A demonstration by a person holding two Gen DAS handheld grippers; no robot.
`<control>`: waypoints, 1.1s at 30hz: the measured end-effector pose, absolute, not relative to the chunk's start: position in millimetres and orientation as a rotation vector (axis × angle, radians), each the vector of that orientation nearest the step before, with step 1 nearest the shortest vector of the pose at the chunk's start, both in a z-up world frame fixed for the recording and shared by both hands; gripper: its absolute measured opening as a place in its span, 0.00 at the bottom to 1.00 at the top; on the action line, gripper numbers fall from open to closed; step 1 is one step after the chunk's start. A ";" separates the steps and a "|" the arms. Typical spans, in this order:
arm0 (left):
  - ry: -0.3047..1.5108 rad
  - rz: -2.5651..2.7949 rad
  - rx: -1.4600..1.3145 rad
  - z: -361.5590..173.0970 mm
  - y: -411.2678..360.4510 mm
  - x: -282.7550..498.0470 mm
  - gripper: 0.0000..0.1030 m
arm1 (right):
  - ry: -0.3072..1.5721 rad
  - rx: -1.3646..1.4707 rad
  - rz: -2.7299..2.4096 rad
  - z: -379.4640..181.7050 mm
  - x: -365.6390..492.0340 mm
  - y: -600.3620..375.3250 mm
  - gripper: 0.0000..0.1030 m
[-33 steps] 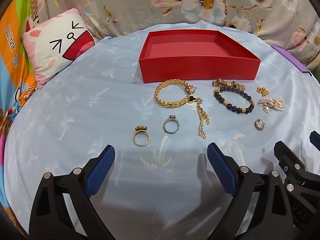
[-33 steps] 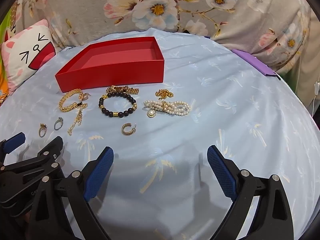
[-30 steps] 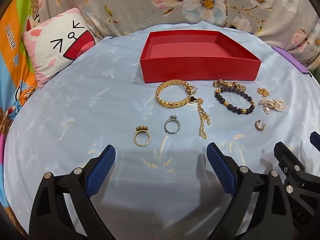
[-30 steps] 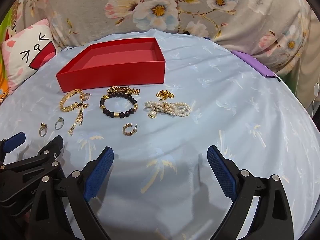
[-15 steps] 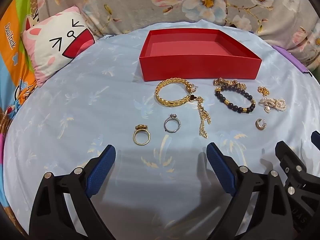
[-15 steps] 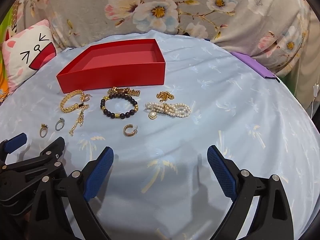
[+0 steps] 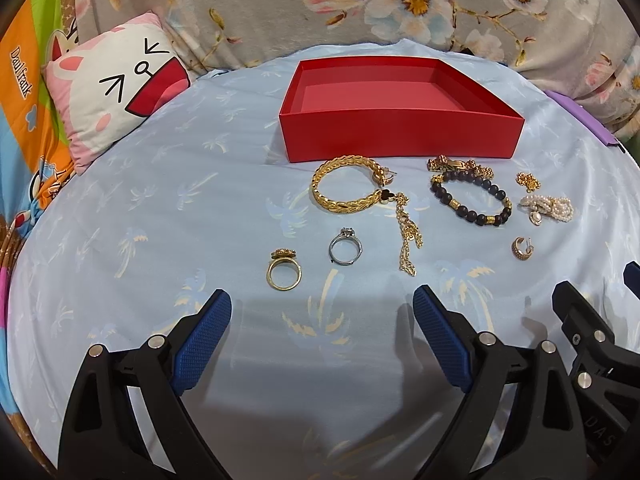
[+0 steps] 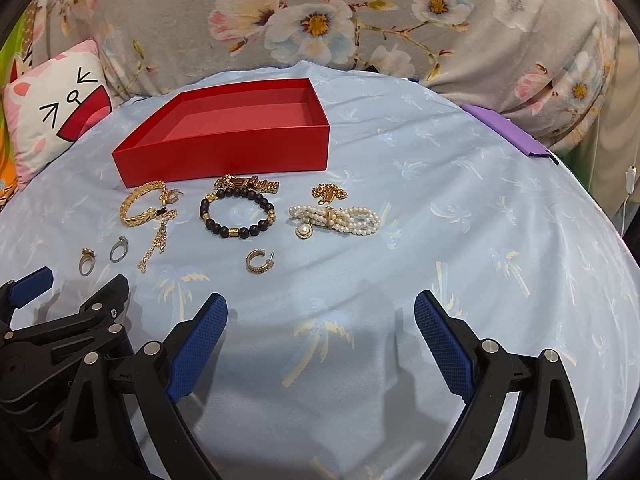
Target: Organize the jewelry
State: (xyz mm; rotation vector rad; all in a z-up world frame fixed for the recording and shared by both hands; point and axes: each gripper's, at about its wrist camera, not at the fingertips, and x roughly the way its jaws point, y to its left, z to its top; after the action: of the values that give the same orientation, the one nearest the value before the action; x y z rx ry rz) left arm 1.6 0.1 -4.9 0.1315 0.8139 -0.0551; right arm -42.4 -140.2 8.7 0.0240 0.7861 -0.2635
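The jewelry lies in a loose row on the light blue sheet (image 7: 160,208), just in front of the red box (image 7: 400,136). The box is open on top and nothing is in it. Closest to the box are the thick gold bracelet (image 7: 347,188), the dark bead bracelet (image 7: 472,196) and a gold link band (image 7: 456,166) that touches the beads on the far side. A thin gold chain (image 7: 408,236) hangs down from the gold bracelet toward the camera. Off to the right sit a small gold clump (image 8: 329,193) and the pearl bracelet (image 8: 340,218) with a round pearl charm. Nearer the grippers are three small things: the gold ring (image 7: 283,270), the silver ring (image 7: 345,247) just beside it, and a gold hoop earring (image 8: 259,262) well apart from them. The left gripper (image 7: 322,334) is wide open with nothing in it, and it hovers just short of the two rings. The right gripper (image 8: 320,336) is wide open too, holding nothing, over bare sheet near the earring. A cat-face pillow (image 7: 116,88) sits at the left, and a flowered blanket (image 8: 320,20) is behind the box.
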 end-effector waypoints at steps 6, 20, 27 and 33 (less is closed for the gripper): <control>0.811 -0.056 0.133 -4.6 0.4 1.3 0.87 | 0.787 0.023 -0.264 8.5 -41.9 -140.0 0.90; 0.809 -0.055 0.131 -2.4 2.0 0.5 0.87 | 0.793 0.023 -0.263 7.7 -40.8 -139.2 0.90; 0.808 -0.058 0.128 -1.7 2.0 0.4 0.87 | 0.792 0.024 -0.263 7.9 -41.2 -139.3 0.90; 0.808 -0.058 0.127 -1.6 2.3 0.3 0.87 | 0.792 0.025 -0.263 7.8 -41.1 -139.3 0.90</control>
State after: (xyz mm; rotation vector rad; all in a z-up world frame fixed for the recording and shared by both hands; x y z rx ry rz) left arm 0.3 2.3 -1.6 0.1270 0.8078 -0.0583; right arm -41.1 -139.3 7.8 0.0247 0.7921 -0.2630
